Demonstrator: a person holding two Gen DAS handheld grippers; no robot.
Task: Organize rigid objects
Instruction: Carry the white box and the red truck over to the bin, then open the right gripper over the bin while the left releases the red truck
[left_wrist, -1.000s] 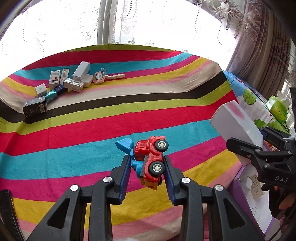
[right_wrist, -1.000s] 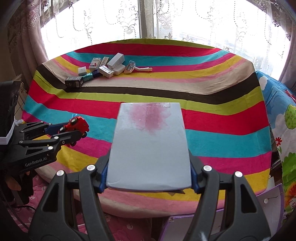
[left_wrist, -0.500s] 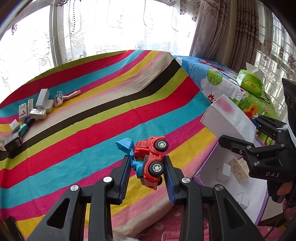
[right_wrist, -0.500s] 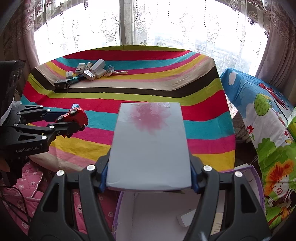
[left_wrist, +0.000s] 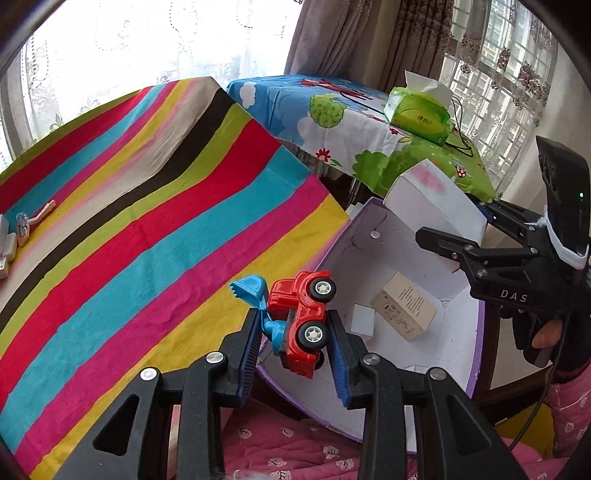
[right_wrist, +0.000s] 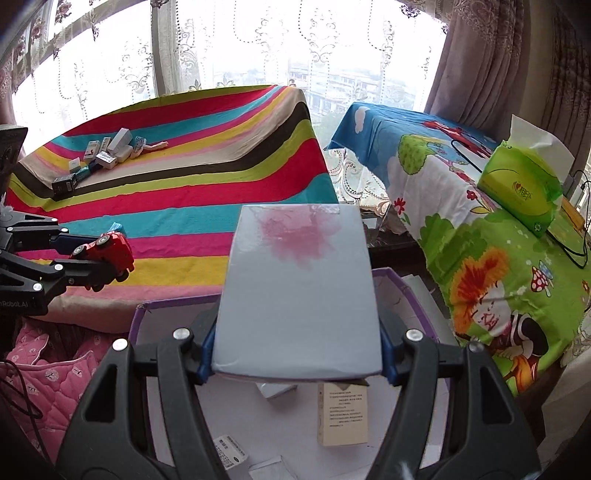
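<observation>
My left gripper (left_wrist: 295, 332) is shut on a red toy truck with a blue scoop (left_wrist: 299, 317), held at the edge of the striped table over the rim of a purple-edged white box (left_wrist: 476, 350). The truck also shows in the right wrist view (right_wrist: 110, 251). My right gripper (right_wrist: 295, 354) is shut on a white box with a pink stain (right_wrist: 299, 288) and holds it above the purple-edged box (right_wrist: 142, 317). The stained box shows in the left wrist view (left_wrist: 432, 195) too. Inside the purple-edged box lie a beige carton (left_wrist: 404, 310) and small white boxes.
Several small boxes and a toothbrush (right_wrist: 107, 151) lie at the far left of the striped table (right_wrist: 184, 177). A second table with a cartoon cloth (right_wrist: 461, 206) stands to the right and bears a green tissue pack (right_wrist: 524, 184). Pink quilted fabric (right_wrist: 48, 369) lies below.
Both grippers have swung right, away from the table's middle, with their loads. The purple-edged box now lies under the truck and the stained box.
</observation>
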